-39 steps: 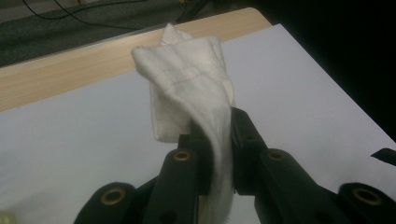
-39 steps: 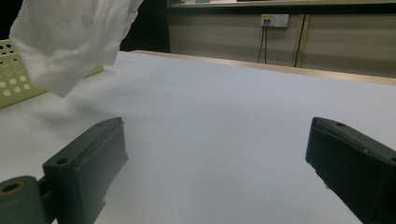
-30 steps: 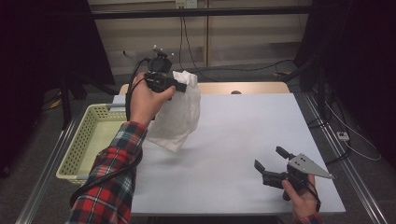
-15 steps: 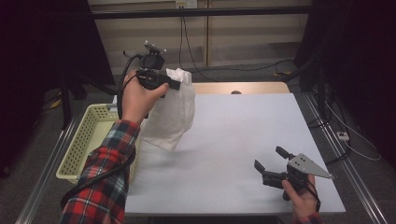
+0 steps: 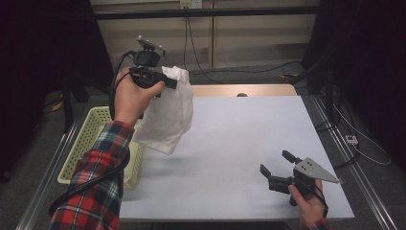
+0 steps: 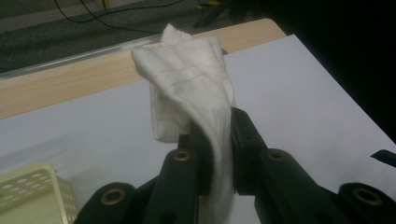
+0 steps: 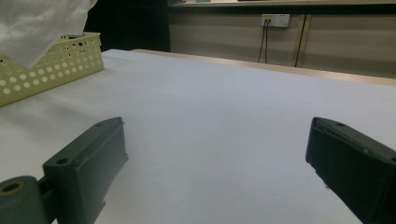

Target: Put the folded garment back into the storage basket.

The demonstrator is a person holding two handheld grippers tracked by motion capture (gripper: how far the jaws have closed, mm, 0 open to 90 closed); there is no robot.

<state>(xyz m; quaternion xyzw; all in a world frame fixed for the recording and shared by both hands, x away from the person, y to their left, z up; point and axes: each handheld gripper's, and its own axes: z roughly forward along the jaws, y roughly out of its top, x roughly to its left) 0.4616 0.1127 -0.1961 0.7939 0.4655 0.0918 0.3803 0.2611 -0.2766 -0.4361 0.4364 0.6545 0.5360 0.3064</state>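
White cloth [image 5: 168, 115] hangs in the air from the left gripper [image 5: 167, 84], raised above the far-left part of the desk [image 5: 239, 143], its lower edge clear of the surface and just beside the pale yellow perforated basket [image 5: 86, 139] that sits at the desk's left edge. Left gripper view: jaws clamped tight on a folded ridge of the cloth [image 6: 196, 93], fabric running down between the two black jaws and bunching above them in a rumpled fold with a stitched hem showing; a corner of the basket [image 6: 37, 191] appears low left. Left hand [image 5: 131, 96] grips the tool body, plaid sleeve [image 5: 95, 187] coming in from below, cable looping down along the forearm. Right gripper [image 5: 277, 165] rests low at the near-right of the desk, held in the right hand [image 5: 306, 201], grey three-cornered plate on top. Right gripper view: jaws spread wide with nothing between them but bare white desk surface; basket [image 7: 51, 65] and the hanging edge of the cloth [image 7: 37, 23] sit at upper left, well apart from this gripper.
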